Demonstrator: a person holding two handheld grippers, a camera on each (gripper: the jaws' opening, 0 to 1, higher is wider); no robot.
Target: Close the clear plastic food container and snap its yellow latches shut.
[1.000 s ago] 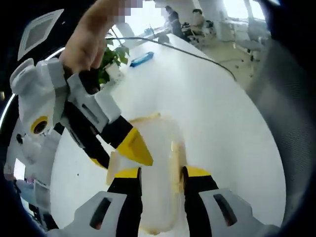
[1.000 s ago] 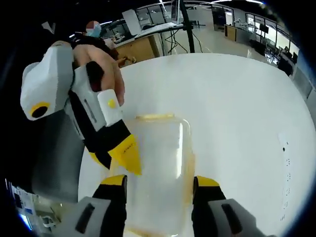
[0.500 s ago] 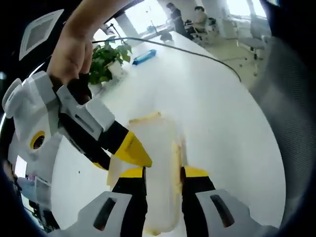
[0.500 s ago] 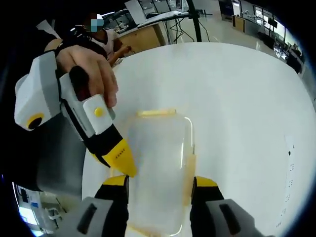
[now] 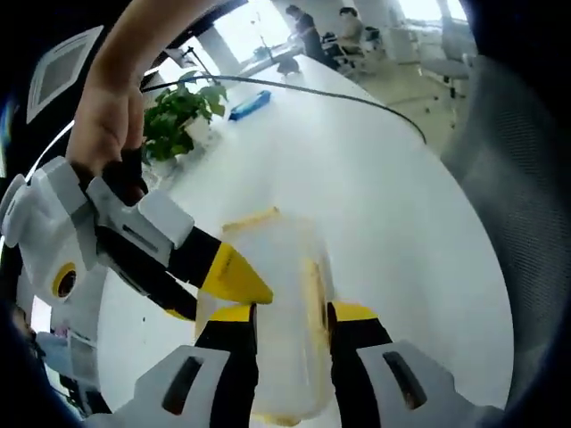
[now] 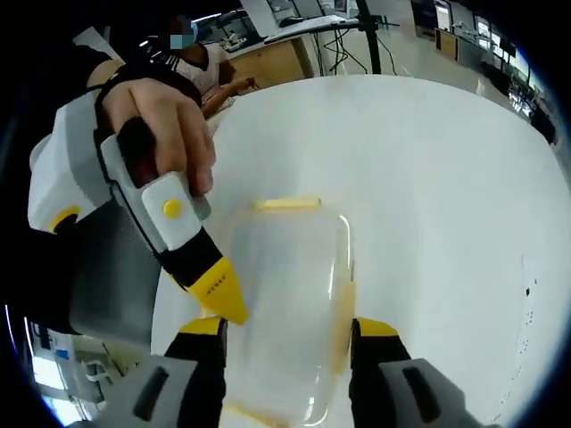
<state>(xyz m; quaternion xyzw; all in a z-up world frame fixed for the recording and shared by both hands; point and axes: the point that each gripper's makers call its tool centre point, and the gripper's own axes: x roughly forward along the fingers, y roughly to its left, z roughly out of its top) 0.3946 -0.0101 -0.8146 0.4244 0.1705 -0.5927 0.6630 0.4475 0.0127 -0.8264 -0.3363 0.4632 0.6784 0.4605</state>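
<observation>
A white round tabletop (image 6: 428,178) carries the work. On it, directly ahead of both tongs, lies the clear plastic food container (image 6: 285,303), lid down on its body, long axis running away from the right tongs (image 6: 290,328).

In the right gripper view, the right tongs stand open, one jaw on each long side of the container near its close end, and whether the jaws touch the walls cannot be told. The left tongs (image 6: 219,299) come in from the left of that view with their yellow tip at the container's near left edge. In the left gripper view, the left tongs (image 5: 290,314) sit over the container with the jaws parted by a narrow gap; whether they pinch the lid or a latch cannot be told. The right tongs (image 5: 236,278) cross that view from the left, tip touching or just above the lid.

Yellow latches show at the far end (image 6: 285,204) and along the right side (image 6: 343,303); the side one appears to hang loose, though its exact state is unclear.

To do this step well, it seems best to steady the container with one tongs while the other presses each latch flat against the wall. Press squarely on the latch's middle, since a glancing push would likely slide the light container across the smooth tabletop.
</observation>
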